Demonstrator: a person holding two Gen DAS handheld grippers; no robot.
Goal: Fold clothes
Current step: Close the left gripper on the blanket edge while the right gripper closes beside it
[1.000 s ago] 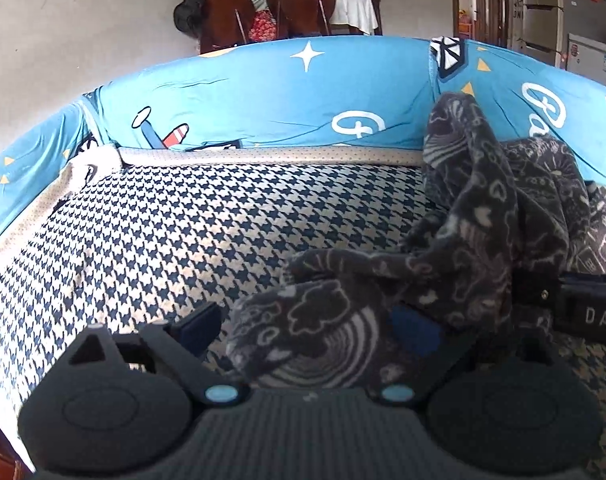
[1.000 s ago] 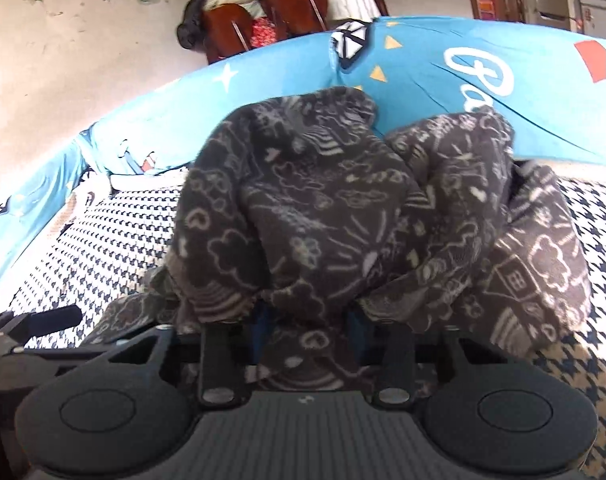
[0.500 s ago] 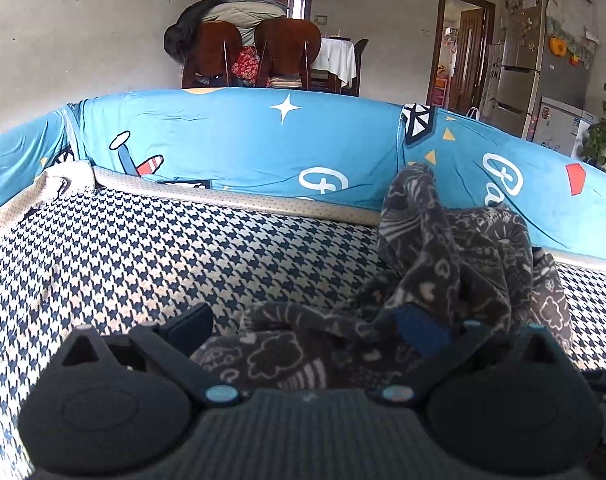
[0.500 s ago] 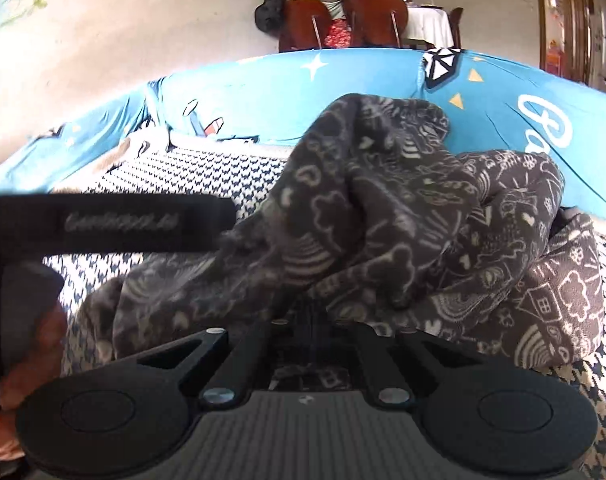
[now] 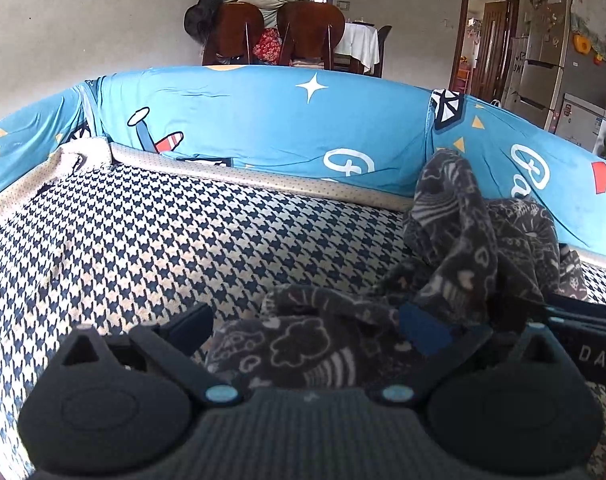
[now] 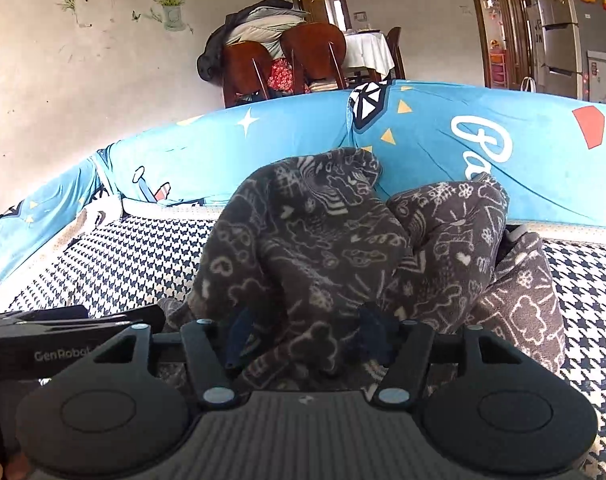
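Note:
A dark grey fleece garment [image 6: 323, 248] with white doodle print lies crumpled in a tall heap on the houndstooth mattress [image 5: 151, 240], against the blue padded wall. My right gripper [image 6: 307, 334] is at the heap's near edge. Its jaws are opening, and a fold of the fleece bulges between the blue pads [image 6: 239, 334]. My left gripper [image 5: 307, 328] stands open wide over a low flap of the same garment [image 5: 303, 344]. The flap lies between its fingers [image 5: 191, 324] with a gap on the left side. Each gripper shows at the edge of the other's view.
A blue cartoon-print padded wall [image 5: 263, 128] rings the mattress on the far and left sides. Bare houndstooth surface stretches left of the heap. Behind the wall stand wooden chairs [image 5: 271, 36] piled with bedding, a doorway and a fridge [image 5: 551, 48].
The right gripper's jaws pinched together on the fleece half a second ago and have now spread apart. The left gripper's fingers widened slightly. The heap has kept its shape.

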